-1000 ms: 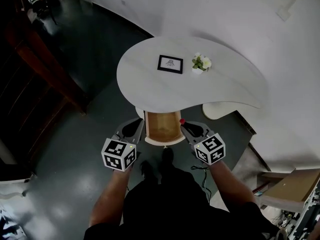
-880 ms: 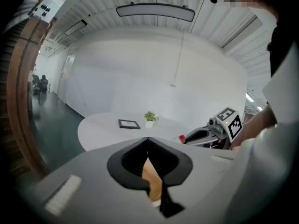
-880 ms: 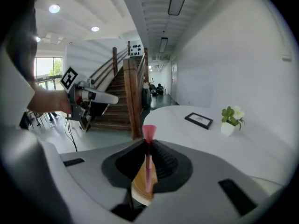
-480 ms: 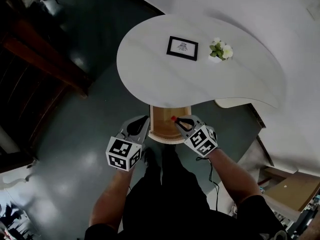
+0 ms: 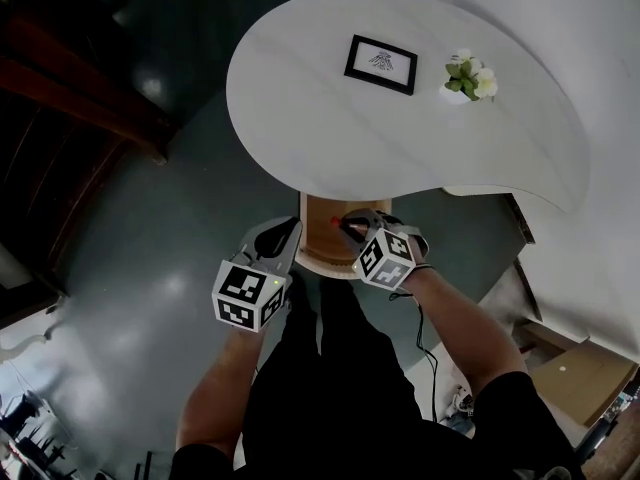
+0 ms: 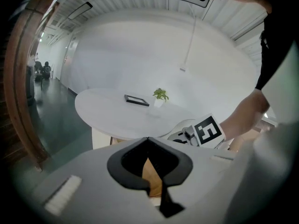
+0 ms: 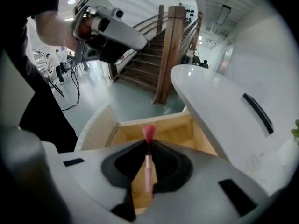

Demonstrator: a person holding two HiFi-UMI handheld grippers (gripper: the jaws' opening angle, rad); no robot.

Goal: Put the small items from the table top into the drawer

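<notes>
Under the white table, the drawer stands open. Over it the right gripper pinches a pink stick for dropping; the left gripper idles, jaws pressed together.

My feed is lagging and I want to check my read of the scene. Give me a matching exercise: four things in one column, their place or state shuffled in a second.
Things:
1. picture frame
2. pink stick
3. drawer
4. left gripper

Place or state:
A. pulled open below the table's edge
B. shut, with nothing in it
C. on the table top, beside the plant
D. clamped in the right gripper

Pairs: 1-C, 2-D, 3-A, 4-B
</notes>
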